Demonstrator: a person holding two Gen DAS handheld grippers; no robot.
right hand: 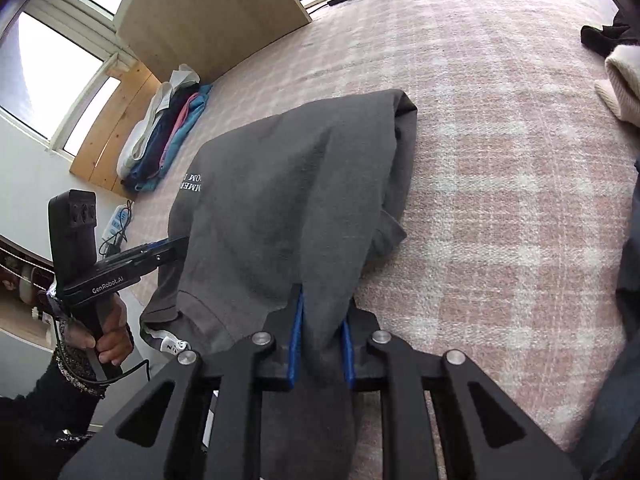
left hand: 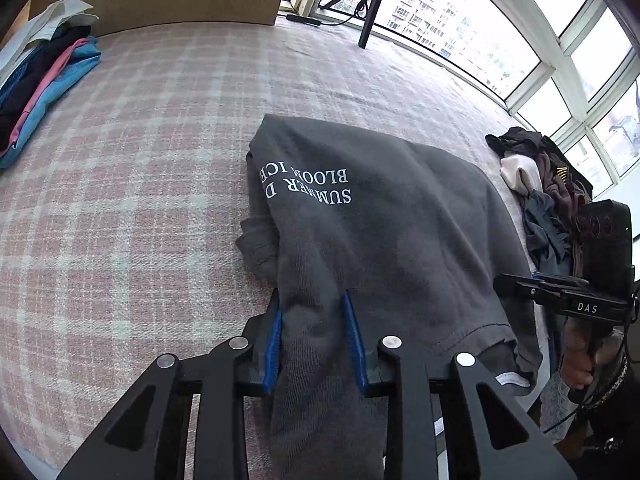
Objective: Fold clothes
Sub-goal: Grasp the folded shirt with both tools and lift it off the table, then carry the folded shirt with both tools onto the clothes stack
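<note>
Grey T-shirt hangs lifted over the plaid bed, left gripper and right gripper each clenched on its near edge at six o'clock, probably to carry a fold across.

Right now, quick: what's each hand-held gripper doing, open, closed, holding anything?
Left hand-held gripper: closed on the near edge of the grey T-shirt.
Right hand-held gripper: closed on the same grey T-shirt, also at its near edge.

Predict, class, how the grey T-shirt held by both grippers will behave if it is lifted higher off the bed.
The grey T-shirt would probably sag between the left gripper and right gripper: it already drapes in soft folds. Its loose hem would likely dangle. It seems light, held by small pinches.
</note>
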